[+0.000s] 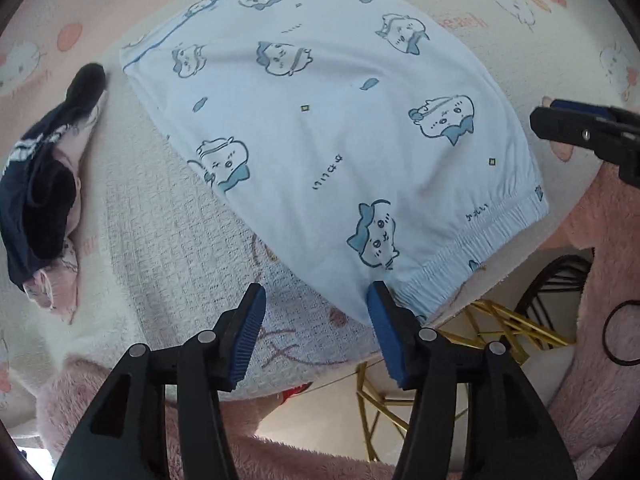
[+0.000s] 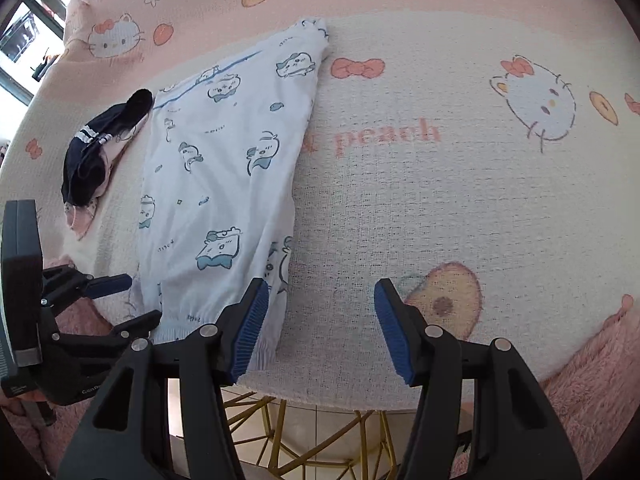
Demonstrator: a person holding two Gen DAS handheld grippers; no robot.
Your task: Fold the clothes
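You are holding the left gripper (image 1: 316, 312) over the near edge of the tabletop (image 2: 440, 208), jaws standing apart with nothing between them; the right-hand blue pad (image 1: 386, 332) is sitting just at the elastic waistband without pinching it. The light blue cotton pyjama trousers printed with cartoon animals (image 1: 332, 120) are lying folded lengthwise on the cream and pink cat-print towel cover (image 2: 400, 20), waistband at 6 o'clock near the table edge, cuffs running away toward 12 o'clock. You are keeping the right gripper (image 2: 320, 320) beside the trousers at their 3 o'clock side, jaws also wide apart and empty, hovering over bare towel.

A crumpled navy and pink garment (image 2: 100, 152) is resting at 9 o'clock of the trousers, touching their far corner.

The risks from here, as I judge them: the waistband is lying very near the edge, so a careless drag toward 6 o'clock is likely to pull it off. If you are pinching only the top layer, the fold is going to come up skewed. Sweeping the cuffs over may also snag the navy garment and bunch the loose towel underneath.
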